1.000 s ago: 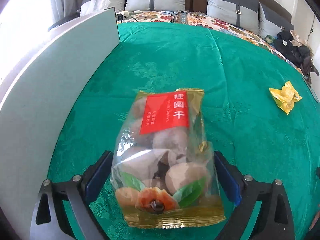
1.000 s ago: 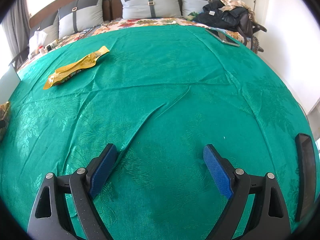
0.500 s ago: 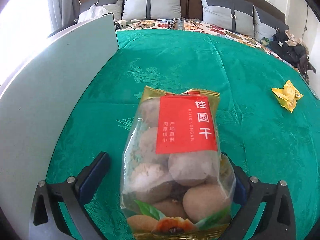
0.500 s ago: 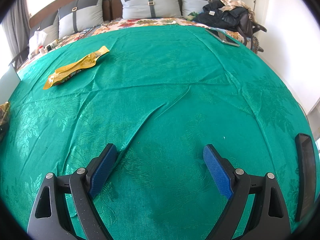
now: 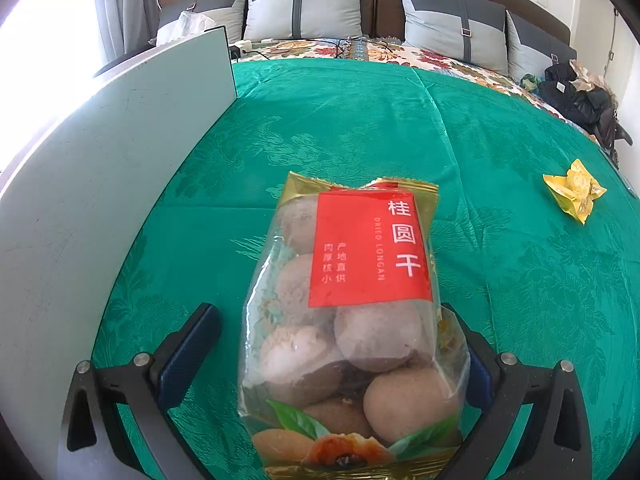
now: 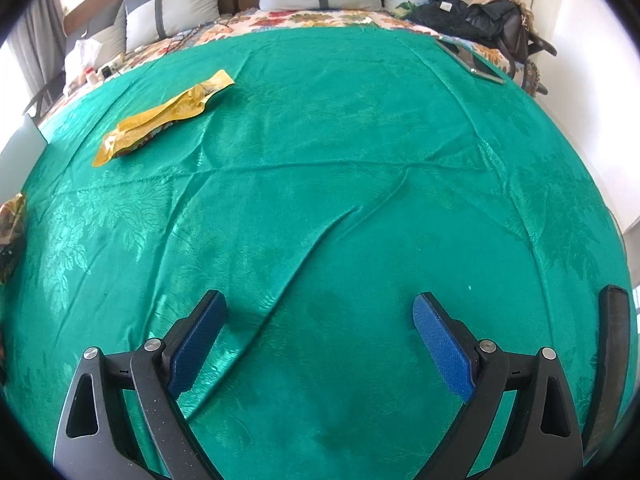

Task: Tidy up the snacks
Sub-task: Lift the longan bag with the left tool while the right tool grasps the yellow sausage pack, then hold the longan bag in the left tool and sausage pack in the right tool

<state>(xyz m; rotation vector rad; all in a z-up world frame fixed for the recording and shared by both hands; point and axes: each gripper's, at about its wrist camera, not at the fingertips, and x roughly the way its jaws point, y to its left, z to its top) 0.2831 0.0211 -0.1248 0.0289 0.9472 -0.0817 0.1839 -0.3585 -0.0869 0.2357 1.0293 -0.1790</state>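
The dried longan bag (image 5: 352, 320) lies on the green bedspread (image 5: 360, 128) between the wide jaws of the left gripper (image 5: 332, 344), long axis pointing away; its right side perhaps touches one pad. The right gripper (image 6: 320, 332), jaws just widened, holds nothing.

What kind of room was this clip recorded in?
Most likely a bedroom. The work surface is a bed spread with a green cloth, grey pillows lean on a padded headboard, and a curtain hangs by a bright window at the side.
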